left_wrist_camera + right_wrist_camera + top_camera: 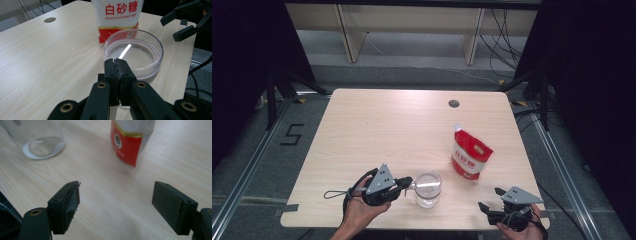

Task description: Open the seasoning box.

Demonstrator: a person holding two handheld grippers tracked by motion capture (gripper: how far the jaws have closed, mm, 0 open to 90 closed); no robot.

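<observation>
The left claw [408, 183] sits near the front edge of the table [377, 130], at about seven o'clock on the tabletop, with its jaws pressed flat together and nothing caught between them. Their tips come right up to the near rim of a clear glass jar [428, 189]; from the left gripper view the closed tips overlap the jar [133, 53] wall, though I cannot tell whether they actually touch it. The jar stands upright and open-topped at roughly six o'clock on the table.

At about four o'clock from the jar, well apart from it, the right claw [491, 198] hovers by the front right corner, jaws spread wide and holding nothing; bare wood shows between them in the right gripper view.

A red and white pouch of white sugar [470, 156] stands upright at about two o'clock from the jar, just beyond it. A round hole [454, 103] lies in the tabletop near the far edge, at one o'clock.
</observation>
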